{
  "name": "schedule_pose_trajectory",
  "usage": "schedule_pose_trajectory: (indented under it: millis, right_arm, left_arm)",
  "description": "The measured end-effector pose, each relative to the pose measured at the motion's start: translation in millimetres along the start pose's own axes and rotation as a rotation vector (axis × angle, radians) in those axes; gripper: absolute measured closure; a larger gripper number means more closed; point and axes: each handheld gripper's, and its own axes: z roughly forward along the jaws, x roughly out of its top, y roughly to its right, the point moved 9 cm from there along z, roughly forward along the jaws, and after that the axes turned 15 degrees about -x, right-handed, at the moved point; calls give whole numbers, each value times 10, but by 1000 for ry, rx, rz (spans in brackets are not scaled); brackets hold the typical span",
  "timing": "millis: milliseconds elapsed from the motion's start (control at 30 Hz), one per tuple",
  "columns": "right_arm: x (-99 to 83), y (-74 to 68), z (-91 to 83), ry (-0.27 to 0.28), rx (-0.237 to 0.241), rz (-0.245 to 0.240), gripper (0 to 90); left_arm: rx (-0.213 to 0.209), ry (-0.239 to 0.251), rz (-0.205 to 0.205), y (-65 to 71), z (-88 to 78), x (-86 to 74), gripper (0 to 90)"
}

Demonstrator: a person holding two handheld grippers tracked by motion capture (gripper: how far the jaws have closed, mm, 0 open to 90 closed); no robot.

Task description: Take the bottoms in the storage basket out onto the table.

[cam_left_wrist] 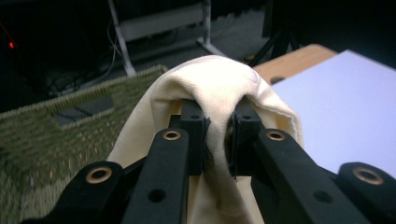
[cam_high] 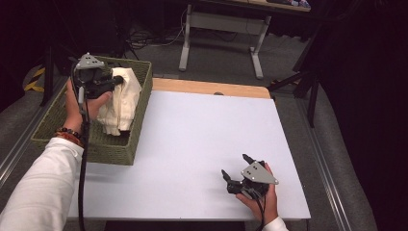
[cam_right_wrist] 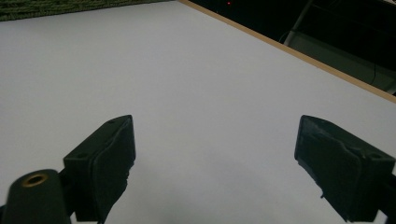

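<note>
A cream cloth (cam_high: 122, 98) hangs over the woven green basket (cam_high: 103, 147) at the table's left edge. My left gripper (cam_high: 117, 82) is shut on a bunched fold of the cloth (cam_left_wrist: 219, 88), lifted above the basket, and the fabric drapes down over both jaws. In the left gripper view the pinched fold runs down between the two pads. My right gripper (cam_high: 235, 166) rests low on the white table top (cam_high: 202, 130) near the front right, held in a hand. Its jaws stand wide apart with only bare table (cam_right_wrist: 210, 93) between them.
The basket's woven wall (cam_left_wrist: 56, 126) has a handle slot. A wooden strip (cam_high: 211, 88) runs along the table's far edge. Beyond it stand a desk's white legs (cam_high: 185, 43) and dark stands on the grey floor.
</note>
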Motion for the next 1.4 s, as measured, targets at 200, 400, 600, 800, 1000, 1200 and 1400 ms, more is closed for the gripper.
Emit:
schedule_pose_trajectory:
  millis: [200, 400, 600, 800, 1000, 1200, 1400]
  right_arm:
    - [-16, 59, 18, -3, -10, 28, 130]
    - [-27, 92, 38, -7, -19, 49, 132]
    - [-14, 157, 27, 6, -46, 66, 133]
    - [-13, 202, 20, 9, -57, 74, 133]
    - [-8, 222, 12, 14, -61, 77, 133]
    - [-10, 223, 12, 14, -55, 79, 133]
    - [-28, 217, 20, 5, -55, 79, 134]
  left_arm:
    - [-29, 74, 32, 170, -67, 273, 797]
    - [-58, 107, 50, 337, -62, 463, 797]
    - [-130, 129, 85, 677, 62, 621, 797]
    - [-176, 134, 122, 955, 184, 681, 797]
    - [-241, 126, 149, 1260, 327, 690, 797]
    - [-302, 101, 172, 1510, 513, 621, 797]
    - [-366, 66, 187, 1768, 728, 422, 797]
